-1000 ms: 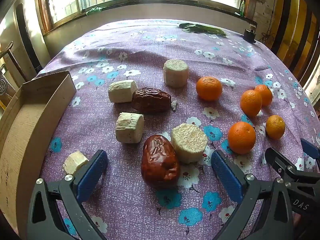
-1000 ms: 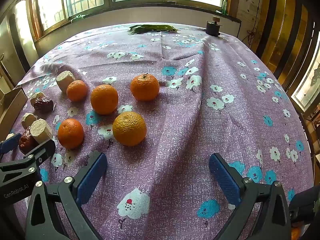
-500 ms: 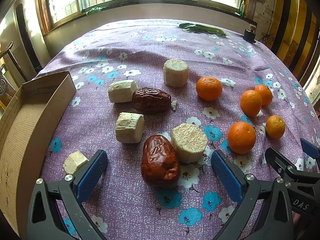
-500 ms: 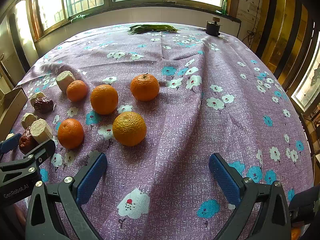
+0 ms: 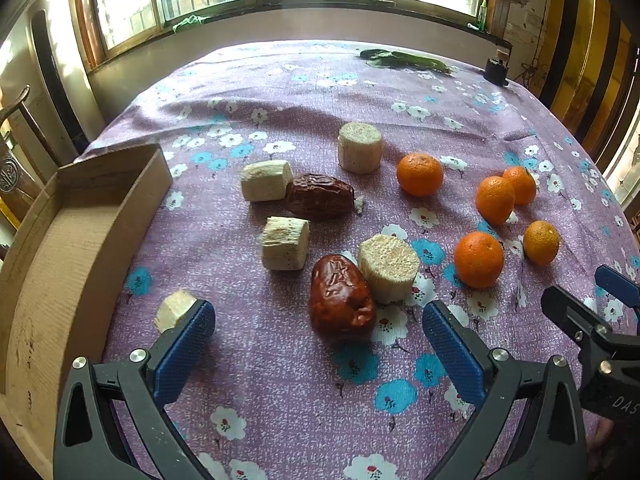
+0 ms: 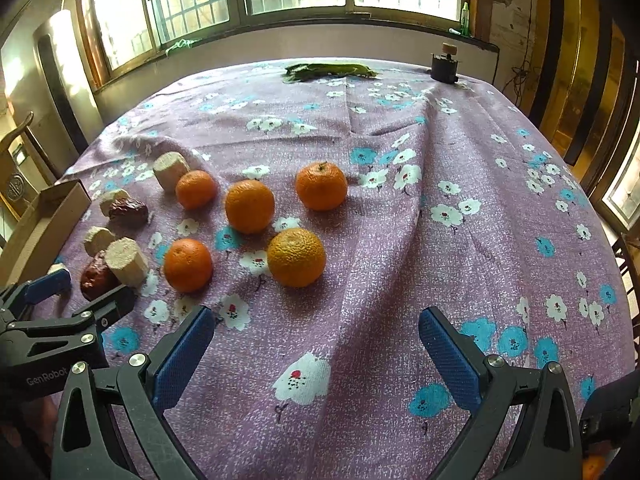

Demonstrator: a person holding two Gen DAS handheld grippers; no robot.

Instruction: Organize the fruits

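Nothing has shifted since a moment ago. Nearest red date lies touching a pale cut chunk, ahead of my left gripper, spread and empty. I'd straddle it lengthwise. Right gripper spread near the mandarins.

Colours and patterns recorded, both wrist views.
Tablecloth: purple, printed with white and blue flowers. Tangerines: orange. Dates: wrinkled dark red-brown. Cut stalk pieces: pale cream. Box: tan cardboard. Gripper pads: blue, on black frames.
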